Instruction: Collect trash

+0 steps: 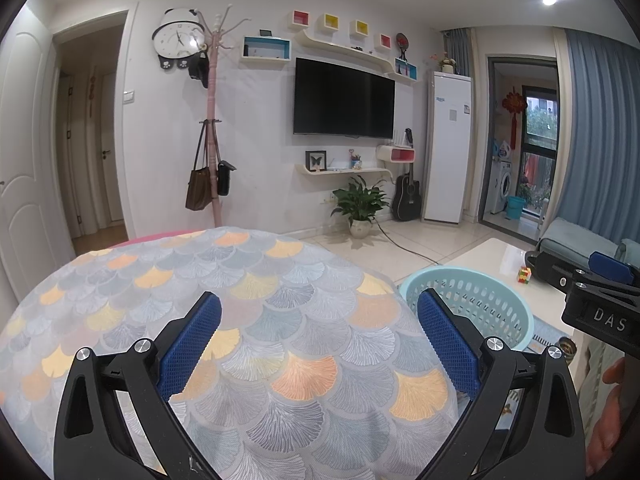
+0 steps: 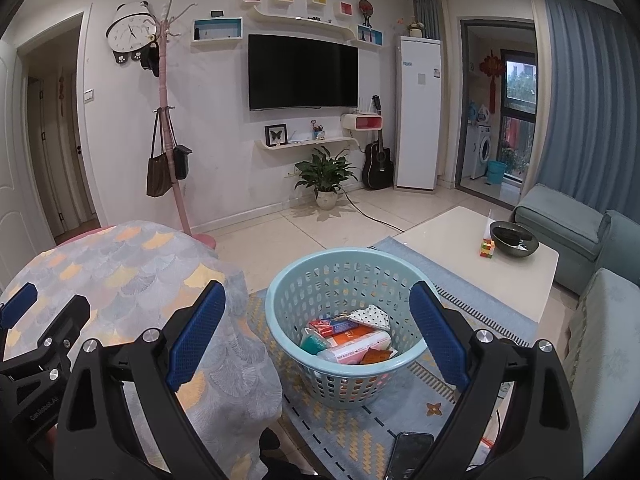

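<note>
Both tools are spread wide and hold nothing: the left tool (image 1: 320, 336) hangs over the scale-patterned cloth (image 1: 256, 320) that drapes a rounded piece of furniture, its blue pads (image 1: 188, 348) clear of the fabric as far as one can tell, while the right tool (image 2: 318, 332) hovers above and in front of the pale blue basket (image 2: 344, 276), its jaws framing the basket from the camera's side without touching it. A dark phone (image 2: 410, 454) lies on the rug (image 2: 400, 412) just below the right tool. The basket stands on that rug between the cloth-covered furniture and the white desk (image 2: 448, 248), and the trash (image 2: 348, 340) sits inside it: flat cartons, a rolled plastic-wrapped pack, a green packet and a dotted folded piece on top. These look light and mostly soft or crushable; the wrappers are likely slippery, so a pinch across a carton's thin edge or a wrapper's crimped end would serve better than squeezing the middle. The basket itself seems light, stiff plastic with a perforated wall, best taken at the rim. Further off, the desk carries a small coloured cube (image 2: 487, 248) and a dark bowl (image 2: 514, 240), near each other. No loose trash shows on the cloth or the floor, so the collecting appears largely done.
</note>
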A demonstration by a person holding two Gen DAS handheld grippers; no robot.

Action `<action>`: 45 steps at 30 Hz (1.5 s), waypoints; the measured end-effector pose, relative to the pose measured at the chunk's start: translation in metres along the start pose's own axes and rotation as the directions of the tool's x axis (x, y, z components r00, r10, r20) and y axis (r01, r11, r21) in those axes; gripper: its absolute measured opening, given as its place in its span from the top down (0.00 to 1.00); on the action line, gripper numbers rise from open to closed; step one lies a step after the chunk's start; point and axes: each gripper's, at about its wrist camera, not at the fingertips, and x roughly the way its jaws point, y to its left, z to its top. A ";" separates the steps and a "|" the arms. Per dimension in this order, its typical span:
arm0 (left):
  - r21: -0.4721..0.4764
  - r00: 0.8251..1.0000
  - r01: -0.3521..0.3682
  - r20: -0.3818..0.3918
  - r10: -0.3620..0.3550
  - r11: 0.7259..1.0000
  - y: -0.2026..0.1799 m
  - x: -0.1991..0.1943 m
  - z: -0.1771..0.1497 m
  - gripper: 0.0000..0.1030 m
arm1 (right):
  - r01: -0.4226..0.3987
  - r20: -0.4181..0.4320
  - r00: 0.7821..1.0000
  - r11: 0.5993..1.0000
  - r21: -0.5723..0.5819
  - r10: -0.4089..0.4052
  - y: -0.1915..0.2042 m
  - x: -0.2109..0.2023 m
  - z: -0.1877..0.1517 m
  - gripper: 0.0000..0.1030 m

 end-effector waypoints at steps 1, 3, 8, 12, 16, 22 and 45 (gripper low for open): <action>0.000 1.000 0.000 0.000 0.000 1.000 0.000 0.000 0.000 0.07 | -0.001 -0.001 1.000 1.000 0.001 0.001 0.000 0.000 0.000 0.14; 0.001 1.000 0.000 0.001 0.000 1.000 0.000 0.000 0.000 0.07 | -0.002 -0.004 1.000 1.000 0.001 0.002 0.000 0.001 -0.001 0.14; 0.010 1.000 0.002 0.009 -0.002 1.000 -0.001 0.000 -0.002 0.07 | -0.003 -0.008 1.000 1.000 0.000 0.003 0.001 0.001 -0.001 0.14; 0.009 1.000 0.002 0.007 -0.002 1.000 -0.001 0.000 -0.002 0.07 | -0.005 -0.010 1.000 1.000 0.002 0.005 0.000 0.001 -0.001 0.14; 0.010 1.000 0.002 0.010 -0.002 1.000 -0.001 0.000 -0.004 0.07 | -0.005 -0.011 1.000 1.000 0.002 0.005 0.000 0.002 -0.001 0.14; 0.009 1.000 0.004 0.006 -0.004 1.000 -0.001 0.000 -0.004 0.07 | -0.006 -0.014 1.000 1.000 0.003 0.006 -0.001 0.002 -0.002 0.14; 0.019 1.000 0.009 0.009 -0.009 1.000 0.001 0.001 -0.004 0.07 | -0.002 -0.029 1.000 1.000 0.002 0.002 0.000 0.008 -0.004 0.14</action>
